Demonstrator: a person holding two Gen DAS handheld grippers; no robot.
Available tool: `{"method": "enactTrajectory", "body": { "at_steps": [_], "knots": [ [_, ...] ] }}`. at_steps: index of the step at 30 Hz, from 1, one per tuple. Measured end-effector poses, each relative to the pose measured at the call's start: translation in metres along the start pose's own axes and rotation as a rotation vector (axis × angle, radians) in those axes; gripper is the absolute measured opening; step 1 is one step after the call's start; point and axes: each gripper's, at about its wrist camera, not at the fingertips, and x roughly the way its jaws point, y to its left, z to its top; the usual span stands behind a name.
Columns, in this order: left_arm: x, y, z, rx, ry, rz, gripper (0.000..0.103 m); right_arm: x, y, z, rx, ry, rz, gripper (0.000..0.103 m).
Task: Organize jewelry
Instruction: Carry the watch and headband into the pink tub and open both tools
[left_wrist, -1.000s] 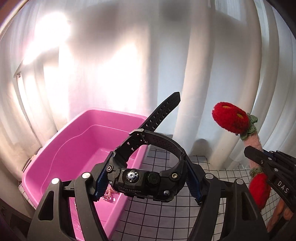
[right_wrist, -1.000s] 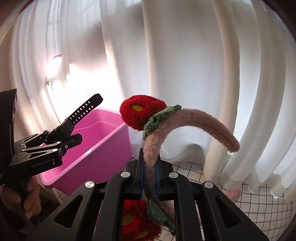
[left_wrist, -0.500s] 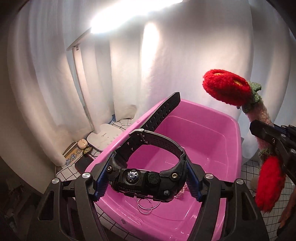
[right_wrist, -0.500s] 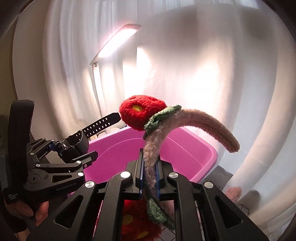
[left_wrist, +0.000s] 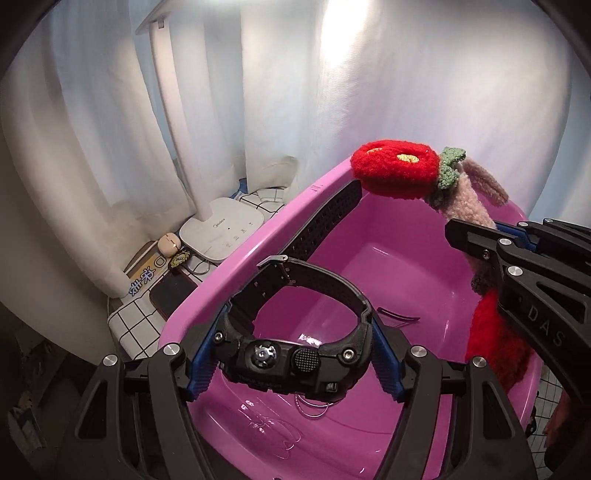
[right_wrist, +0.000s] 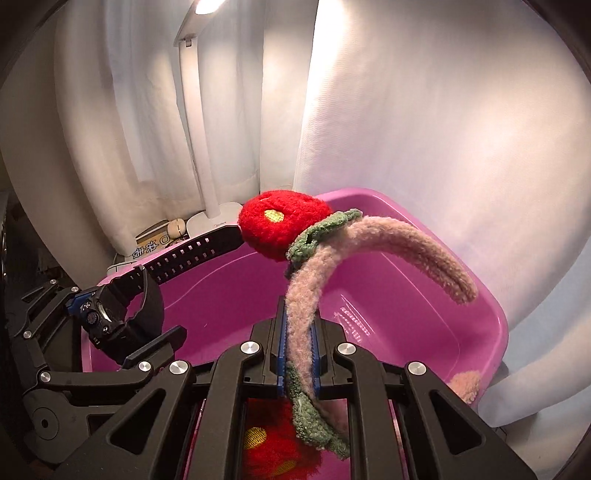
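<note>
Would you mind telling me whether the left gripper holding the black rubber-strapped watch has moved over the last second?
Yes. The left gripper with the black watch has swung over the pink plastic tub; earlier the tub lay off to its left, now the watch hangs above the tub's inside.

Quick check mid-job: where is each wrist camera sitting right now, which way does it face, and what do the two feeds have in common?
Left wrist: rides the left gripper, facing down-forward into the pink tub; its fingers clamp a black watch; right gripper at right.
Right wrist: rides the right gripper, facing the tub; it pinches a fuzzy headband; left gripper at left.
Shared: tub, watch, headband, desk lamp.
</note>
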Motion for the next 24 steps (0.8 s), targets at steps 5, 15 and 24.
{"method": "enactTrajectory", "body": {
  "at_steps": [5,15,24],
  "knots": [
    [-0.001,-0.001,0.002,0.029,-0.034,0.049,0.091,0.014,0.000,0.002,-0.020,0.053,-0.090,0.050],
    [-0.005,0.009,0.007,0.003,-0.053,0.068,0.095,0.006,-0.010,0.002,0.004,0.026,-0.133,0.056],
    [-0.017,0.003,0.000,-0.013,-0.051,0.047,0.095,-0.001,-0.012,-0.009,0.028,0.025,-0.125,0.056]
  ]
}}
